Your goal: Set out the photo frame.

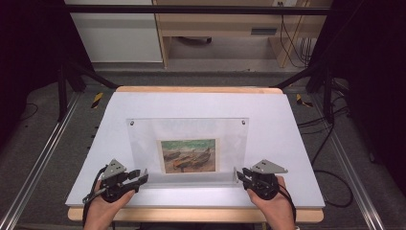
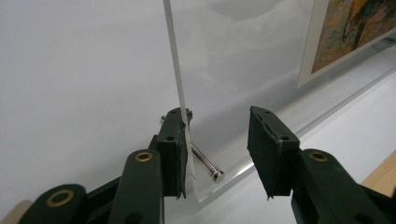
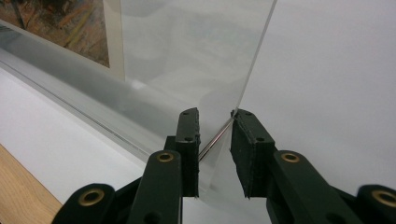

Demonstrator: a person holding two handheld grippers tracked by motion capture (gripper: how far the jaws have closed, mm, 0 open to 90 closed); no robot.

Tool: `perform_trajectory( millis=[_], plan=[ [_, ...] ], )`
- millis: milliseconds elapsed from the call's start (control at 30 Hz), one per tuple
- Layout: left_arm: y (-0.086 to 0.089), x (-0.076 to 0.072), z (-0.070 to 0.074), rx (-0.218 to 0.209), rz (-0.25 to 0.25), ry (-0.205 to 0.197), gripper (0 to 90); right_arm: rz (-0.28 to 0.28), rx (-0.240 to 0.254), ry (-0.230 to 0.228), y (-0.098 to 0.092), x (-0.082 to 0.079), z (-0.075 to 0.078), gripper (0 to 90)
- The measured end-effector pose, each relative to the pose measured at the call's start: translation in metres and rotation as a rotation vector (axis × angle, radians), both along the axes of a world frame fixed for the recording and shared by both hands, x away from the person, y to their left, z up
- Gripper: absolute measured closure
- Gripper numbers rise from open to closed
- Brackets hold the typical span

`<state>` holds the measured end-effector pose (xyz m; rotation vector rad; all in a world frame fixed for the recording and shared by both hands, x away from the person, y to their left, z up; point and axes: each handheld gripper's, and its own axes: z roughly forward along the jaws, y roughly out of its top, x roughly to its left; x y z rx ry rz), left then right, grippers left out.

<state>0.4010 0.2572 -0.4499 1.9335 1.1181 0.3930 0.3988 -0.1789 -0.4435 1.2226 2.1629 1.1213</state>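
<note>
While both hand-held grippers [image 1: 140,178] [image 1: 241,175] straddle its near corners unclamped, the acrylic frame [image 1: 187,146] stands with its long axis crosswise.

My wooden table [image 1: 201,89] carries a white board [image 1: 201,103]; on the board, near its front edge, stands a clear acrylic frame [image 1: 191,130].

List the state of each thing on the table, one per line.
Frame: clear acrylic, flat on the table, four corner pins in.
Picture: sandwiched inside the frame.
Left hand-held gripper: open, straddling the frame's near left corner.
Right hand-held gripper: jaws around the near right corner pin; grip unclear.
</note>
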Motion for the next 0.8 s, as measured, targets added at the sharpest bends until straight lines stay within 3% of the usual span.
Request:
perform_trajectory(
  millis=[800],
  plan=[
    [-0.0008,-0.0042,-0.0028,0.027,-0.021,0.017,57.3,0.003,-0.008,0.023,0.0006,-0.0067,-0.0028,72.5]
  ],
)
